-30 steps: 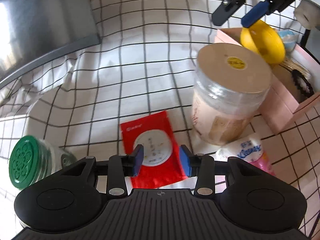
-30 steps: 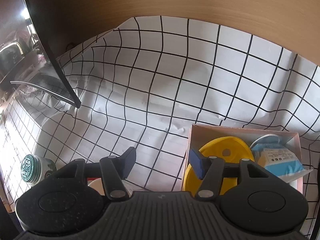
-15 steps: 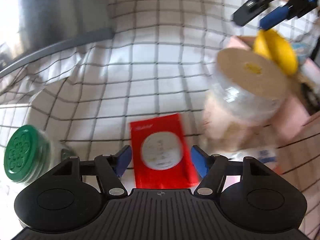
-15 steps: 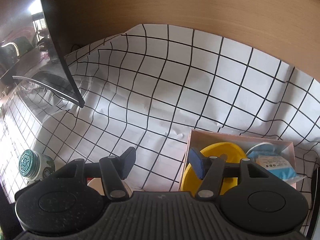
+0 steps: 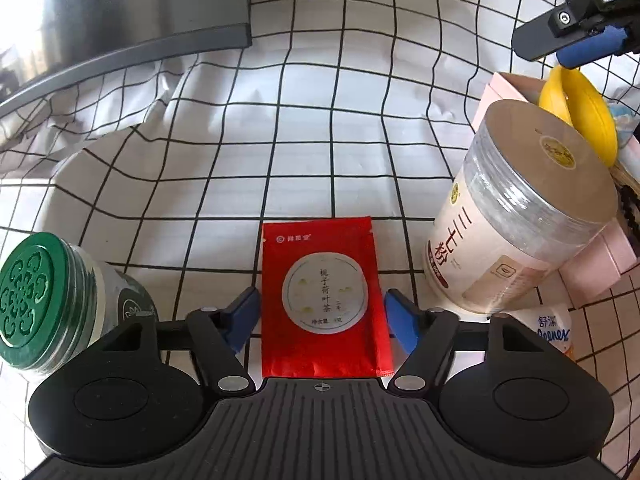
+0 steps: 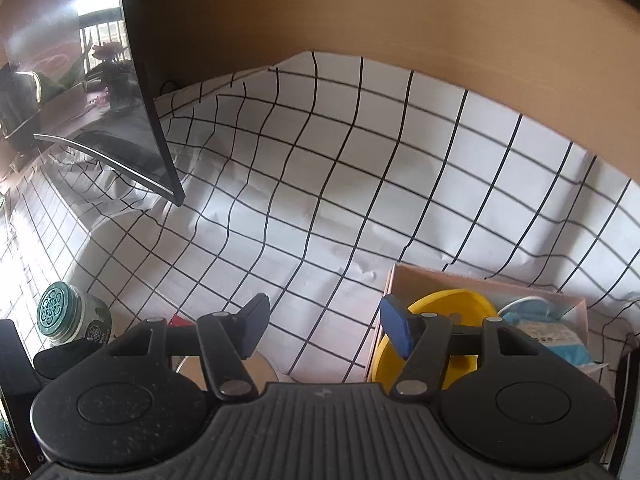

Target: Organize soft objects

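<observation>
A flat red tea sachet (image 5: 324, 300) lies on the checked cloth. My left gripper (image 5: 322, 318) is open, its blue fingers on either side of the sachet's lower half, not closed on it. A white Kleenex tissue pack (image 5: 554, 330) lies at the right beside it. A pink box (image 6: 480, 284) holds a yellow round object (image 6: 448, 308) and a blue-white packet (image 6: 552, 332). My right gripper (image 6: 324, 332) is open and empty, held above the box's left edge; it also shows in the left wrist view (image 5: 576, 36) at top right.
A large clear jar with a tan lid (image 5: 520, 216) stands right of the sachet, against the pink box (image 5: 596, 260). A green-lidded glass jar (image 5: 44, 304) stands at the left. A dark monitor (image 5: 120, 12) sits at the back left. A wooden wall (image 6: 400, 20) runs behind.
My left gripper has opened wider and swung left, now squarely straddling the red sachet. My right gripper has risen and tilted back a little above the pink box.
</observation>
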Motion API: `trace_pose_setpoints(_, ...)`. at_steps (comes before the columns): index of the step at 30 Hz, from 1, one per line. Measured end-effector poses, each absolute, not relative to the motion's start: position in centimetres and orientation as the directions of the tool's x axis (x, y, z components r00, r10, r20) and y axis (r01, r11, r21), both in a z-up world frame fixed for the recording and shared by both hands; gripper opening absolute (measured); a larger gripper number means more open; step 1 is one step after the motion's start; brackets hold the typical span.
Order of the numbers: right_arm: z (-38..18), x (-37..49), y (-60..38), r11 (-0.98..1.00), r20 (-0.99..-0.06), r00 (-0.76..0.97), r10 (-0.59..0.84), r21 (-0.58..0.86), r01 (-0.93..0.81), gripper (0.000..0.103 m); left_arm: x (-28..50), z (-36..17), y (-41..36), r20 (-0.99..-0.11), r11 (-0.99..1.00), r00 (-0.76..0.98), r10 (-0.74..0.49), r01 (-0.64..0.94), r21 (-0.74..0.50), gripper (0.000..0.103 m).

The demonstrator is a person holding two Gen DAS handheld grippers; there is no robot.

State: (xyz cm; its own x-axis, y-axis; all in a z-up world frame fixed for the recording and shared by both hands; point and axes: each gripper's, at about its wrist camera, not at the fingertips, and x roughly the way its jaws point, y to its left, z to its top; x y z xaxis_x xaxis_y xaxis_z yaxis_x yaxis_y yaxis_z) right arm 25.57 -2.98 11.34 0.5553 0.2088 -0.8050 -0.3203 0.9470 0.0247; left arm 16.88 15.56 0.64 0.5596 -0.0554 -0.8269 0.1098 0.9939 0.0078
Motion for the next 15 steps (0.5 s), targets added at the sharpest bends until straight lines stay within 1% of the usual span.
trace_pose_setpoints(1,11.6,25.4,-3.1,0.947,-0.801,0.561,0.209,0.022,-0.321,0.062,16.8,0.7,15.7,-0.822,0.994,0.566,-0.065,0.106,-0.006,0.06)
trace_pose_setpoints(2,12.2,24.9,-3.2,0.947,-0.795,0.57,0.207,0.016,-0.321,0.062,16.7,0.9,16.0,-0.814,0.994,0.575,-0.081,0.101,-0.028,0.058)
trace_pose_setpoints(3,12.7,24.3,-3.3,0.947,-0.788,0.58,0.206,0.01,-0.322,0.062,16.5,1.1,16.2,-0.808,0.994,0.582,-0.093,0.105,-0.039,0.053)
trace_pose_setpoints(5,13.9,22.5,-3.5,0.947,-0.767,0.61,0.197,-0.012,-0.321,0.065,16.2,1.2,16.3,-0.799,0.992,0.592,-0.103,0.116,-0.042,0.051)
trace_pose_setpoints(7,14.9,20.4,-3.8,0.949,-0.748,0.637,0.185,-0.032,-0.312,0.077,15.9,1.2,16.4,-0.791,0.991,0.601,-0.111,0.125,-0.045,0.05)
trace_pose_setpoints(9,15.5,17.6,-4.0,0.951,-0.733,0.658,0.174,-0.049,-0.306,0.085,15.5,1.2,16.8,-0.785,0.99,0.607,-0.123,0.124,-0.06,0.049)
trace_pose_setpoints(10,15.6,16.4,-4.0,0.951,-0.732,0.66,0.168,-0.055,-0.303,0.087,15.1,1.3,16.9,-0.782,0.99,0.609,-0.132,0.125,-0.07,0.046)
trace_pose_setpoints(11,15.4,15.3,-3.9,0.952,-0.735,0.657,0.166,-0.055,-0.302,0.087,14.6,1.5,17.1,-0.772,0.987,0.618,-0.148,0.136,-0.081,0.024)
trace_pose_setpoints(12,14.9,14.0,-3.8,0.952,-0.745,0.645,0.17,-0.045,-0.304,0.087,14.2,1.7,17.3,-0.773,0.985,0.613,-0.163,0.148,-0.09,0.009)
trace_pose_setpoints(15,12.5,11.3,-2.8,0.949,-0.785,0.589,0.19,-0.007,-0.315,0.087,12.9,2.0,18.1,-0.762,0.981,0.621,-0.181,0.167,-0.096,0.009)
